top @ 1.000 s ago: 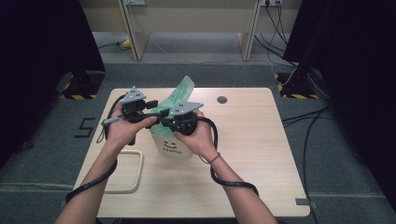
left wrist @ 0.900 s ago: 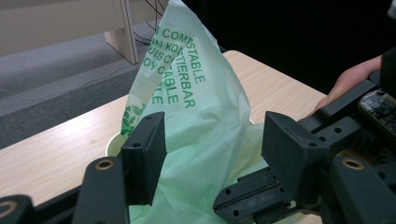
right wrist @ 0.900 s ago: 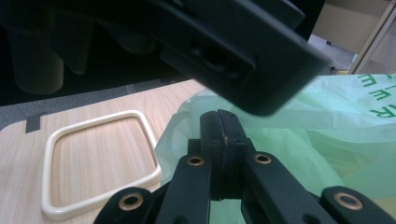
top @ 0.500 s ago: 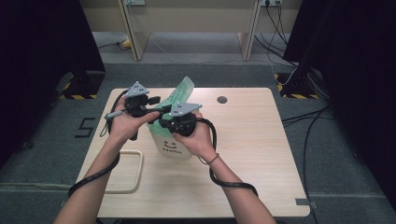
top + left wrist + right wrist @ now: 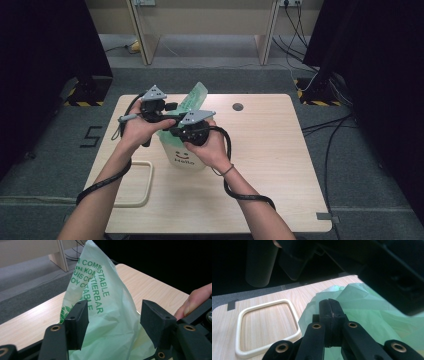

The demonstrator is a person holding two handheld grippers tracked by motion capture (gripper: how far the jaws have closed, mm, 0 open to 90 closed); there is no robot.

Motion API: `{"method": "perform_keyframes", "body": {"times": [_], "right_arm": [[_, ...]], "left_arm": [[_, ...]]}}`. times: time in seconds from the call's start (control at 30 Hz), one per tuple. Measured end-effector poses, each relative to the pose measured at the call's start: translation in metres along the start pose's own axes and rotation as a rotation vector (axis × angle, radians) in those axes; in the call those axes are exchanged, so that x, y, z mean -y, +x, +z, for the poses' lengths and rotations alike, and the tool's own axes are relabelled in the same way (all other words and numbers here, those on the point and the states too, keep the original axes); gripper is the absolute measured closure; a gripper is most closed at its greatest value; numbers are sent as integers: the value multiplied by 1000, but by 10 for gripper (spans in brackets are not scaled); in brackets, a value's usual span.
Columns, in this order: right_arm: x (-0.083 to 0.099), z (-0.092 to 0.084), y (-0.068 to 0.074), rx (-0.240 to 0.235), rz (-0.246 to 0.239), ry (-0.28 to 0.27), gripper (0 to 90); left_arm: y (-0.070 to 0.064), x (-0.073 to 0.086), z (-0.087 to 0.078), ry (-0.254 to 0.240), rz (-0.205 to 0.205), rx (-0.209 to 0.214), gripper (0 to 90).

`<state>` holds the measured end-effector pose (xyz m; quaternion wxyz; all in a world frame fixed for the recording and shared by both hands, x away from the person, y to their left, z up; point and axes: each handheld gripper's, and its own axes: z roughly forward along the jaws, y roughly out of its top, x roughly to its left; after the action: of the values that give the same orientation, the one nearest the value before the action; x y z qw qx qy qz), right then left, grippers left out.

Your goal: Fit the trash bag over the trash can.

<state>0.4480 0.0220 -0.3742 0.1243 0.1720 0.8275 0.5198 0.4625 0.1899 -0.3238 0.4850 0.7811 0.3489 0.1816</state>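
Note:
A pale green compostable bag (image 5: pixel 192 97) with green print sits in a small white bin (image 5: pixel 186 159) marked "Hello", its top standing in a peak. My left gripper (image 5: pixel 172 107) is level at the bin's far left. In the left gripper view its jaws (image 5: pixel 112 315) stand open on either side of the bag (image 5: pixel 100 290), the pads (image 5: pixel 78 322) clear of the film. My right gripper (image 5: pixel 169 133) lies across the bin's mouth. In the right gripper view it (image 5: pixel 329 305) is shut, its tips pinching a fold of the bag (image 5: pixel 367 305).
A cream rounded-square ring (image 5: pixel 146 186) lies flat on the wooden table (image 5: pixel 270 165) left of the bin, also in the right gripper view (image 5: pixel 240 315). A round grommet (image 5: pixel 238 106) sits near the table's far edge. Cables trail from both grippers over the forearms.

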Motion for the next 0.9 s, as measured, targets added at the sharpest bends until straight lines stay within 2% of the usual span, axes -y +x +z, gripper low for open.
{"method": "perform_keyframes", "body": {"times": [0.2, 0.33, 0.37, 0.6, 0.9], "right_arm": [[0, 0, -1, 0, 3, -3, 900], [0, 0, 0, -1, 1, -2, 900], [0, 0, 1, -1, 1, -3, 900], [0, -1, 3, -7, -7, -3, 900], [0, -2, 3, -5, -4, -5, 900]], "left_arm": [[-1, -1, 3, 11, 21, -12, 402], [1, -1, 6, 27, 21, -17, 451], [2, 0, 7, 34, 25, -30, 451], [4, 0, 8, 31, 22, -49, 620], [2, -1, 8, 59, 25, -28, 801]]}}
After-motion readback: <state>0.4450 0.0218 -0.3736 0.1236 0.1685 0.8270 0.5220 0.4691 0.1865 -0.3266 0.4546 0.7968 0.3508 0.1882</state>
